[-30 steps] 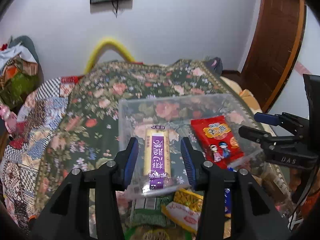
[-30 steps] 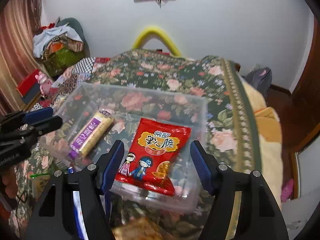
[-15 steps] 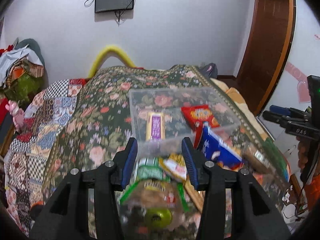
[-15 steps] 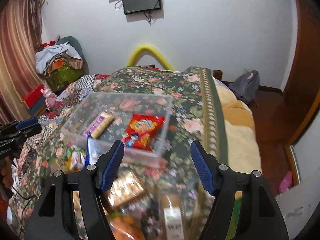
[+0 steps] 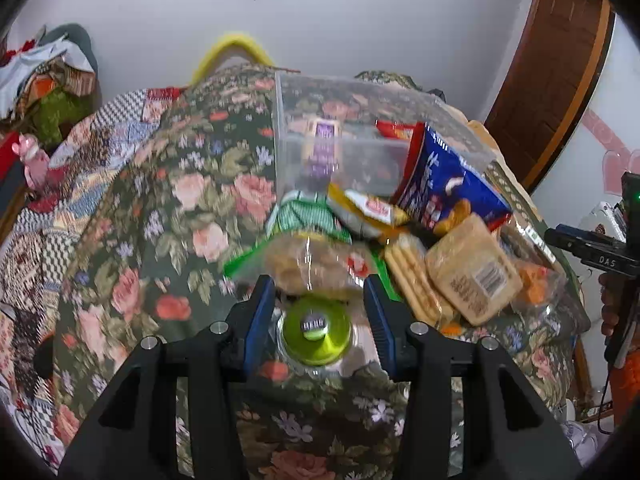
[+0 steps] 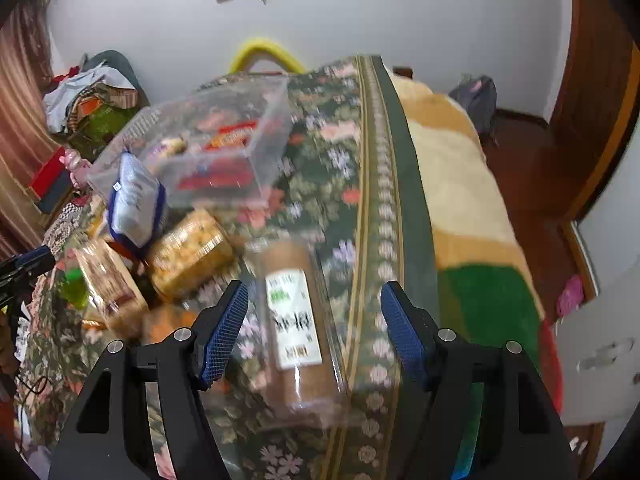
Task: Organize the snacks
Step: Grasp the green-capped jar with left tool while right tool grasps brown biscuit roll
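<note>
A clear plastic box point(image 5: 280, 120) on the bed holds a purple-labelled bar point(image 5: 322, 140) and a red packet point(image 5: 396, 130). In front of it lies a heap of snacks: a blue chip bag point(image 5: 444, 180) leaning on the box, cracker packs point(image 5: 472, 268) and a yellow-white packet point(image 5: 368, 208). My left gripper point(image 5: 318, 312) is open over a clear bag with a round green label point(image 5: 316, 324), which sits between the pads untouched. My right gripper point(image 6: 314, 320) stands open astride a long clear-wrapped brown biscuit pack point(image 6: 296, 320), with gaps on both sides.
A floral bedspread point(image 5: 180, 200) covers the bed. Its right edge drops off beside a yellow and green blanket point(image 6: 460, 200). Clothes are heaped at the far left point(image 6: 92, 96). A backpack point(image 6: 476, 96) lies on the floor near a wooden door point(image 5: 560, 60).
Both grippers drew back from over the box and sank toward the snack heap. The box looks farther off, and a loose pack now lies between each pair of fingers.
</note>
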The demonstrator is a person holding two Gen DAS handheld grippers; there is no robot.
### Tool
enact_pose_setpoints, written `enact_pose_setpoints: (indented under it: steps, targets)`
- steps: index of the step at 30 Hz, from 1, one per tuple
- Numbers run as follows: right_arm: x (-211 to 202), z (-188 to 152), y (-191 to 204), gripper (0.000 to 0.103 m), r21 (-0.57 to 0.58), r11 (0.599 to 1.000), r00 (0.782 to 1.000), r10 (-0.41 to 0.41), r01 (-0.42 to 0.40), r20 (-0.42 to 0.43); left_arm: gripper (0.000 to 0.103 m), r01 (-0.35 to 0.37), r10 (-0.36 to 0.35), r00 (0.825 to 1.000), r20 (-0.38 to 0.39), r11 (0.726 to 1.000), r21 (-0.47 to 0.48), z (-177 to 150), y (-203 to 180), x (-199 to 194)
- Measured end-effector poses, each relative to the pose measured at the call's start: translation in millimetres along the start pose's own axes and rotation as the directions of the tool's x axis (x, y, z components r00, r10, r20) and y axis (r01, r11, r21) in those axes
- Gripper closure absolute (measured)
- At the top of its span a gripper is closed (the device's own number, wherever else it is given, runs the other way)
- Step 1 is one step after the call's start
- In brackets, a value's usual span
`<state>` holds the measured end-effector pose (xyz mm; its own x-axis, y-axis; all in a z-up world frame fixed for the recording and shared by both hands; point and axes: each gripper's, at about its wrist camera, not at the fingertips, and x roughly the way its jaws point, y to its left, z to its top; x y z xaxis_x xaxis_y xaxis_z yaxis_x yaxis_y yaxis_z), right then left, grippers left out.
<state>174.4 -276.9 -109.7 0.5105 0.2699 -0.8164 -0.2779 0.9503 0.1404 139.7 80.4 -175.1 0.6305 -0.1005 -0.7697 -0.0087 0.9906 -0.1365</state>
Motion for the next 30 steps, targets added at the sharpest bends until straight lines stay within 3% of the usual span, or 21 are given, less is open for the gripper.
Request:
enact_pose_setpoints:
  steps: [11,20,30]
  targets:
    - [26,-18,-1,0.038,-0.002,1.000,0.998,0.016,-0.017,-0.063,0.057,0.020,-0.025,0.996,-0.081,0.998,-0.056,-24,5,33]
    - [26,-20,4,0.066,-0.026,0.999,0.998,0.041,-0.042,-0.038,0.057,0.027,-0.029,0.999,-0.037,0.998,-0.060,-28,5,33]
    - [9,-24,8,0.067,-0.029,0.999,0.999,0.043,-0.043,0.001,0.057,0.017,-0.016,0.999,0.028,0.999,-0.049,-24,3,-5]
